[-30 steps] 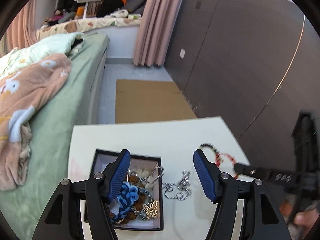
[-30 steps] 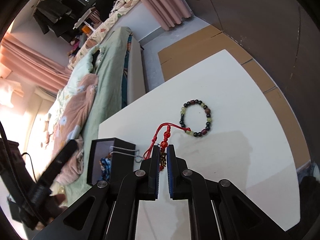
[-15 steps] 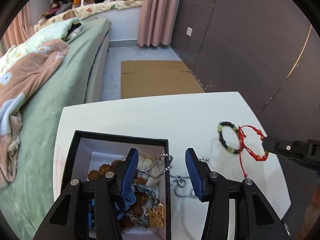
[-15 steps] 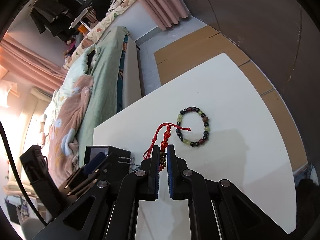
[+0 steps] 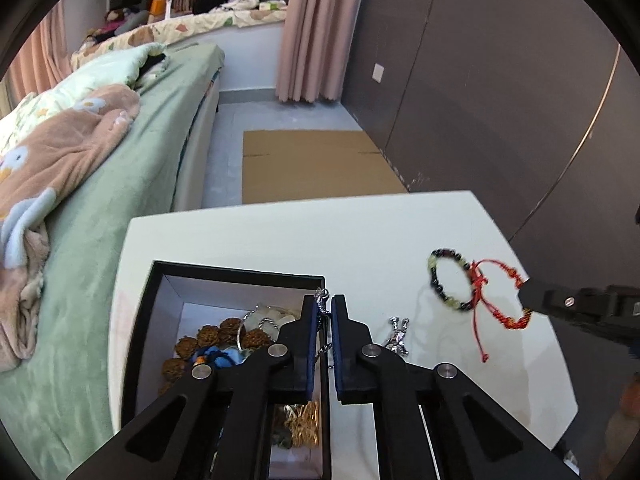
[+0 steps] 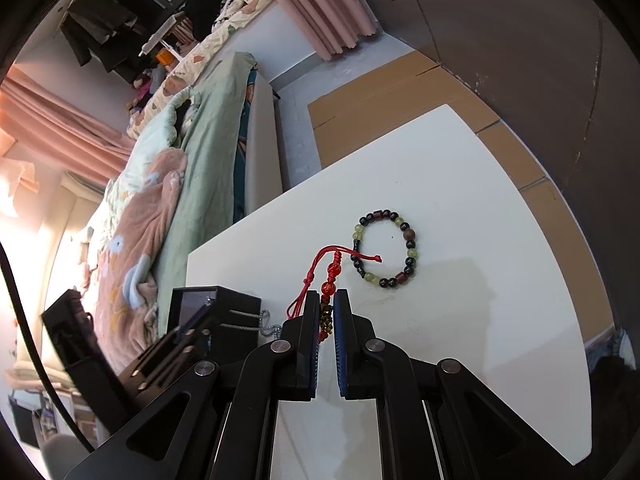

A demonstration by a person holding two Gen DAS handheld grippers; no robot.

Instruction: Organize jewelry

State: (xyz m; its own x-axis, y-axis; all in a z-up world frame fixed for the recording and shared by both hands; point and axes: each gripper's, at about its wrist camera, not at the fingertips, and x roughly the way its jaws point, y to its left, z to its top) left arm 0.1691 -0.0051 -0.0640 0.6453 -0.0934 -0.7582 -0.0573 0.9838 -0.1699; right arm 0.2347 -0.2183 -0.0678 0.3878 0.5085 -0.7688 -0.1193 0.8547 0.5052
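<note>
Left wrist, tongs pinching silver chain

My feeds are evenly lit by soft daylight; the glossy white tabletop shows faint gripper shadows. The right wrist view blows out at its left edge, warm glare over the pink curtain. Fisheye bending curves both frames, black vignette at corners. The red cord bracelet is slightly motion-blurred.

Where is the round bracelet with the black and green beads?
The beaded bracelet lies flat on the white table, just beyond the right gripper, which pinches the red cord bracelet. In the left wrist view it sits right of the black box.
</note>
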